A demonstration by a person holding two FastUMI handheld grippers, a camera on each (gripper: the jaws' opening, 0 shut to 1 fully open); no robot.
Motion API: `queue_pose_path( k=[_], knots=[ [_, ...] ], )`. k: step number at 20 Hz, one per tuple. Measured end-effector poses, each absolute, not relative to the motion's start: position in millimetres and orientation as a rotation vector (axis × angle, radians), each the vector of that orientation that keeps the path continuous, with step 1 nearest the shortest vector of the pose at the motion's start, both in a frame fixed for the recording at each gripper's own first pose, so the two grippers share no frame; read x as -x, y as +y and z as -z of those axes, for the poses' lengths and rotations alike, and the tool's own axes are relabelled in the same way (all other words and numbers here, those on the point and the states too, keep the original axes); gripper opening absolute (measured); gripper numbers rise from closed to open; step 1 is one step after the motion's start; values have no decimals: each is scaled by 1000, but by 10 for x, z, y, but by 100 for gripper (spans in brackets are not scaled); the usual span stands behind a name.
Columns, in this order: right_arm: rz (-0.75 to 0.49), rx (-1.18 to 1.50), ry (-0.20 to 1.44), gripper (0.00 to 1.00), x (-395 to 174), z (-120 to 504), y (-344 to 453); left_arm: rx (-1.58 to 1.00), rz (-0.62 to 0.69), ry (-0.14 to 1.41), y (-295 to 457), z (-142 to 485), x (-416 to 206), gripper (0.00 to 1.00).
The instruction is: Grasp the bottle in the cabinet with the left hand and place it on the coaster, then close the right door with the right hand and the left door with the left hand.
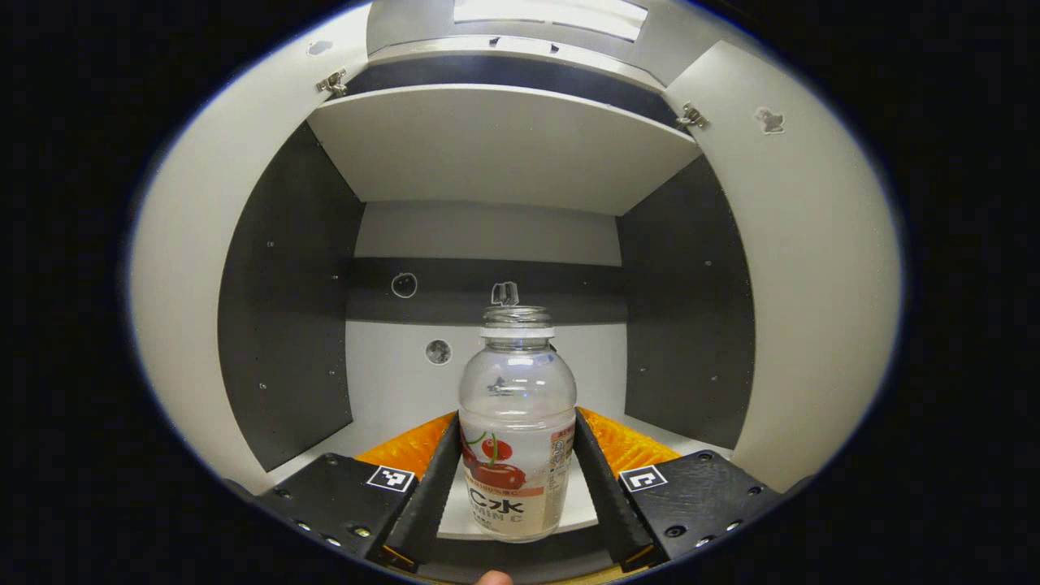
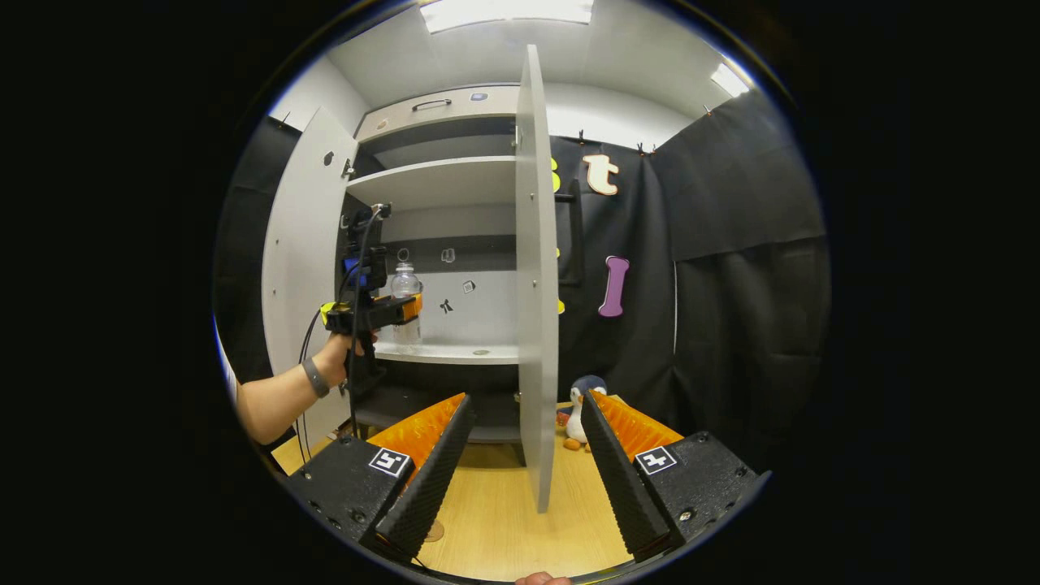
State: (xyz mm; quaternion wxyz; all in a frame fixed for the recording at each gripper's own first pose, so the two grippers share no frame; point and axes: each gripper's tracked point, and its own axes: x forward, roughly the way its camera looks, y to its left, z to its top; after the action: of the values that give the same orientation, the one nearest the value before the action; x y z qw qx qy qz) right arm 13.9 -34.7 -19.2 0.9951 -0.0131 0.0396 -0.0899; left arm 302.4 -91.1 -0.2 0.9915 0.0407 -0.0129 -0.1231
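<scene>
Standing upright on the pale smooth shelf (image 1: 390,382) inside the cabinet (image 2: 439,175), the clear plastic bottle (image 1: 517,422), round-shouldered and capless with a cherry-printed label, sits between the ridged fingers of the left gripper (image 1: 517,479), which flank its sides closely, though whether both press on it I cannot tell. Seen from the right gripper view, a hand (image 2: 337,351) with a dark wristband holds that gripper level at shelf height, forearm reaching in past the flat left door (image 2: 296,268). The right gripper (image 2: 520,475) hangs with fingers spread wide and empty over the wooden table (image 2: 496,520), facing the thin edge of the open right door (image 2: 536,276).
</scene>
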Motion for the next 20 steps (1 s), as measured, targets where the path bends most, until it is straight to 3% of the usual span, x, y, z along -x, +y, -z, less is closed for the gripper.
queue_pose_path(
  k=[11,13,14,20],
  knots=[
    [74,9,57,83,60,7,-78,-100,252,-32,-975,517,-1665,77],
    [70,-1,61,83,122,-26,-89,-116,251,-27,-999,815,-1358,80],
    [70,-4,59,83,140,-49,-100,-126,258,-15,-1022,1005,-1203,76],
    [115,30,84,83,222,-95,-251,-113,273,112,-1057,2115,-436,76]
  ],
)
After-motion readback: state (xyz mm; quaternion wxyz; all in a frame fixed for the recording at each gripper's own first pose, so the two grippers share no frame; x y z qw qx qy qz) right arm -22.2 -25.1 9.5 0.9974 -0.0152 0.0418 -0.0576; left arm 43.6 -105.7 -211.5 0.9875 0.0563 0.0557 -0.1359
